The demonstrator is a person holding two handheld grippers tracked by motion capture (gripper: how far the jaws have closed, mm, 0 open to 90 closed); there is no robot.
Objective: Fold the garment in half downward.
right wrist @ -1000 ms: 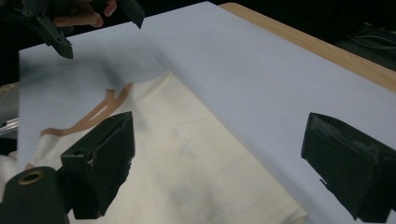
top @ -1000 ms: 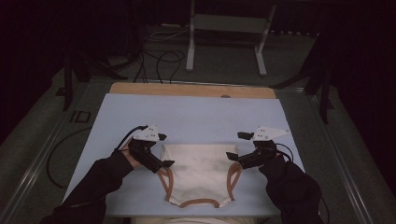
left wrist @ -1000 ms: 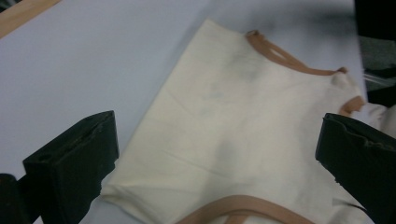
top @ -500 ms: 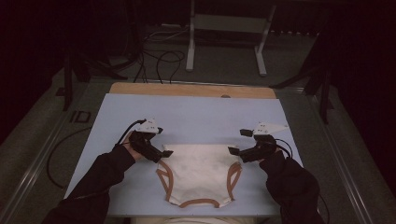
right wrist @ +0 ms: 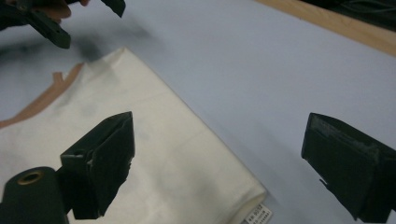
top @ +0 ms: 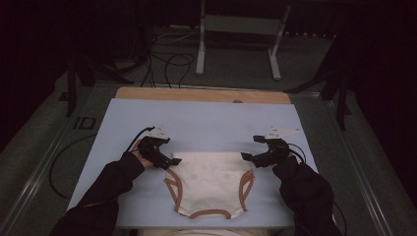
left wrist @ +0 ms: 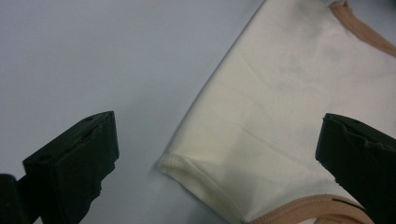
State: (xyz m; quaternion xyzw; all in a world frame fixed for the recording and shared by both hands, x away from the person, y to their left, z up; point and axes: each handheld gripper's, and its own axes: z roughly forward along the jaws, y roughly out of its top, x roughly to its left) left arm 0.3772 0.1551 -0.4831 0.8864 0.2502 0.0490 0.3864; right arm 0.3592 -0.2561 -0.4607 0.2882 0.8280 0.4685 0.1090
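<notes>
A cream sleeveless garment (top: 209,179) with tan trim lies flat on the light blue table cover (top: 211,123), near the front edge. My left gripper (top: 172,161) hovers open at the garment's far left corner. In the left gripper view that corner of the garment (left wrist: 280,93) lies between the spread jaws of the left gripper (left wrist: 219,133), untouched. My right gripper (top: 247,157) is open at the far right corner. In the right gripper view the garment (right wrist: 163,116) and its small white label (right wrist: 259,217) lie between the jaws of the right gripper (right wrist: 222,133).
A wooden strip (top: 201,94) borders the far side of the cover. Beyond it, cables (top: 167,59) and a metal stand (top: 236,29) are on the dark floor. A black cable (top: 59,162) loops off the table's left side. The left gripper (right wrist: 46,21) shows far off in the right gripper view.
Both grippers have shifted a little away from the person, up to the garment's far corners. The garment now lies flatter and more spread out.
</notes>
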